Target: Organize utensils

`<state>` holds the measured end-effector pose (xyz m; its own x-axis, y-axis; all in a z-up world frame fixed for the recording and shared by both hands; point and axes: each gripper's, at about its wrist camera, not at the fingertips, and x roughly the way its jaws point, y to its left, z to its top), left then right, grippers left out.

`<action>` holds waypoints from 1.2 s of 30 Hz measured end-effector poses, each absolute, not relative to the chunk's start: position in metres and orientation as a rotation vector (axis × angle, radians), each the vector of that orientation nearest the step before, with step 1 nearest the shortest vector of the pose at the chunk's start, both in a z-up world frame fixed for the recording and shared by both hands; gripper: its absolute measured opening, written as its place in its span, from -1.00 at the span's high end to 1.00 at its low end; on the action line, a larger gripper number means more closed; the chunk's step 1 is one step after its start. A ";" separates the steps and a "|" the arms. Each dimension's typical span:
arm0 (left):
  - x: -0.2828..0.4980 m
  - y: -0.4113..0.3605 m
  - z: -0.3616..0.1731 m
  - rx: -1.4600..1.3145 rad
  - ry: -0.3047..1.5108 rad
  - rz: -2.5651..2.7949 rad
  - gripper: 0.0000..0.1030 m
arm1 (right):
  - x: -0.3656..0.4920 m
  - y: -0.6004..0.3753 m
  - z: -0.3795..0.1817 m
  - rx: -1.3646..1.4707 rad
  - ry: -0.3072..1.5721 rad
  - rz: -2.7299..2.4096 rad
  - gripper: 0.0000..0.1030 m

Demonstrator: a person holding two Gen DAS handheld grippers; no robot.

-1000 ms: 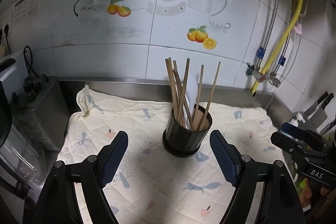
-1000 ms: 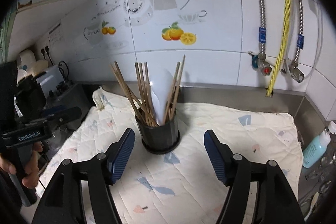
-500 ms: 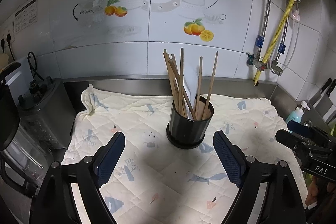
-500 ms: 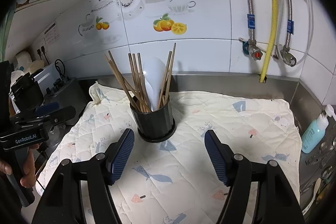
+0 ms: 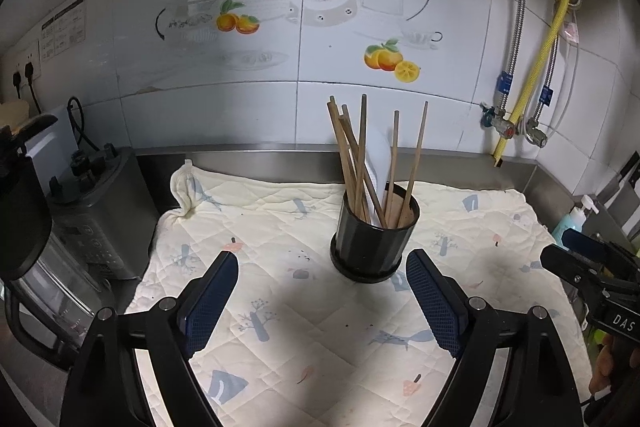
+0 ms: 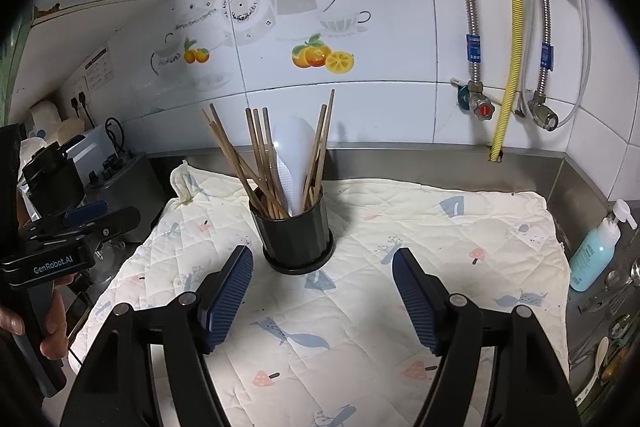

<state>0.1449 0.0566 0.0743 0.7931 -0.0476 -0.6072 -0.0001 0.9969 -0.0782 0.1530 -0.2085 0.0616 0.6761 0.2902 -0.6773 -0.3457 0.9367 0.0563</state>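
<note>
A black utensil holder (image 5: pixel 374 241) stands on a patterned cloth (image 5: pixel 304 331); it also shows in the right wrist view (image 6: pixel 294 241). It holds several wooden chopsticks (image 5: pixel 362 163) (image 6: pixel 260 163) and a white rice paddle (image 6: pixel 292 163). My left gripper (image 5: pixel 322 301) is open and empty, held above the cloth in front of the holder. My right gripper (image 6: pixel 322 301) is open and empty, also in front of the holder. Each gripper shows at the edge of the other's view.
A blender and a grey appliance (image 5: pixel 96 219) stand left of the cloth. A blue soap bottle (image 6: pixel 596 251) and loose spoons (image 6: pixel 616 323) are at the right edge. Pipes and valves (image 6: pixel 508 107) run down the tiled wall. A steel ledge (image 5: pixel 248 157) runs behind the cloth.
Both grippers have drawn back and risen a little from the holder. Both stay open and empty. The holder and its contents have not moved.
</note>
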 end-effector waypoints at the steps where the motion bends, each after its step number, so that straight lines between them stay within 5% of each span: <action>1: 0.144 0.056 0.074 -0.069 0.655 -0.024 -0.80 | 0.153 -0.208 0.061 -0.079 0.751 0.361 -0.55; 36: 0.136 0.044 0.081 -0.048 0.618 -0.018 -0.80 | 0.149 -0.218 0.072 -0.065 0.690 0.364 -0.60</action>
<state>0.1360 0.0444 0.0808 0.8147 -0.0314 -0.5790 0.0029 0.9987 -0.0501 0.1488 -0.2176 0.0717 0.7107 0.3069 -0.6331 -0.3494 0.9350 0.0610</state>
